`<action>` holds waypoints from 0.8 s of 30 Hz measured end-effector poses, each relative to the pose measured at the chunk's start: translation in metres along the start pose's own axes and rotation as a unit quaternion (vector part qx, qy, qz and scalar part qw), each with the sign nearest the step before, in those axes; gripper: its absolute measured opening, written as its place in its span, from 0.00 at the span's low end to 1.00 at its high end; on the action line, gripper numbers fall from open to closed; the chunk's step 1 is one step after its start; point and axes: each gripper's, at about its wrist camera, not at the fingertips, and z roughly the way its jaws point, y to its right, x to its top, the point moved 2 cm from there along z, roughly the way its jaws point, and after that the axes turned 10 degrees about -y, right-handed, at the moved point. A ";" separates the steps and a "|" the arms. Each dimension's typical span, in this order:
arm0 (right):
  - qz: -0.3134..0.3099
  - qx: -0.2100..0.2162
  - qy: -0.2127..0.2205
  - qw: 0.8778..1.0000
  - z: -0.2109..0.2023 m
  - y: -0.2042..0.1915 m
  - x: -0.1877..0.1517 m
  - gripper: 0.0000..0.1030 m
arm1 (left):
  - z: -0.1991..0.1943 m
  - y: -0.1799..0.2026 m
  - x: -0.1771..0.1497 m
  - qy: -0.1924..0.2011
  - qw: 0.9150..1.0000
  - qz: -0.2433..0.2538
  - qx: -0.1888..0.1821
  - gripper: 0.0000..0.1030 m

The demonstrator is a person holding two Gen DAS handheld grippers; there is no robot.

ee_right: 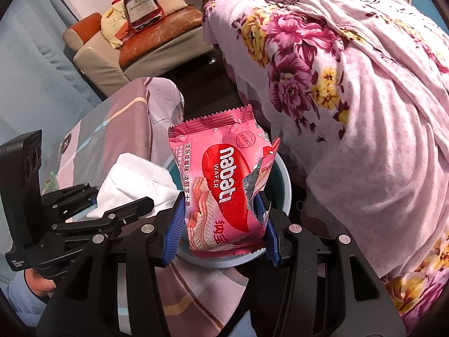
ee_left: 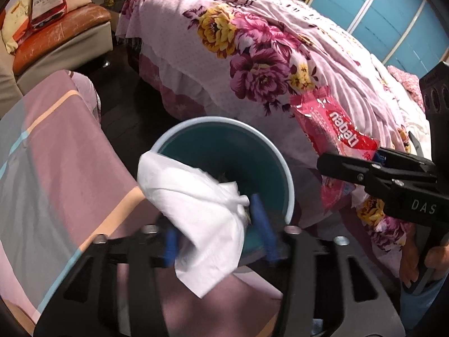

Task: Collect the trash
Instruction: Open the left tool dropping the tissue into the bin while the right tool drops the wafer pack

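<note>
A round bin (ee_left: 196, 120) with a teal inside and a pale rim stands on the dark floor beside the bed. My left gripper (ee_left: 217, 233) hangs over its near rim, blue pads apart, with a crumpled white tissue (ee_left: 196, 196) lying loosely between them. In the right wrist view the tissue (ee_right: 134, 179) shows between the left gripper's (ee_right: 120, 199) black fingers. My right gripper (ee_right: 221, 224) is shut on a torn pink Nabati wafer wrapper (ee_right: 221, 174), held upright above the bin (ee_right: 286, 179). From the left wrist view the right gripper (ee_left: 325, 163) holds the wrapper (ee_left: 336, 129) just right of the bin.
A bed with a pink floral cover (ee_left: 252, 56) fills the right side, close to the bin. A striped pink cloth-covered surface (ee_left: 56, 154) lies on the left. Behind stands an orange-cushioned seat (ee_right: 146, 45) with a bottle-shaped cushion (ee_right: 141, 8). A person's hand (ee_right: 39, 283) holds the left gripper.
</note>
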 end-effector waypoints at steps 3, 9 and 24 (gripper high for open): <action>0.003 -0.002 0.000 1.000 0.000 0.002 0.000 0.46 | -0.001 0.001 0.002 0.008 1.000 0.000 0.015 0.74; 0.002 -0.004 -0.002 1.000 0.002 0.003 0.002 0.46 | -0.004 -0.011 0.000 0.007 1.000 -0.017 0.023 0.89; -0.023 -0.016 -0.026 0.999 0.020 -0.027 0.008 0.47 | -0.015 -0.045 -0.020 0.012 0.998 -0.053 0.032 0.89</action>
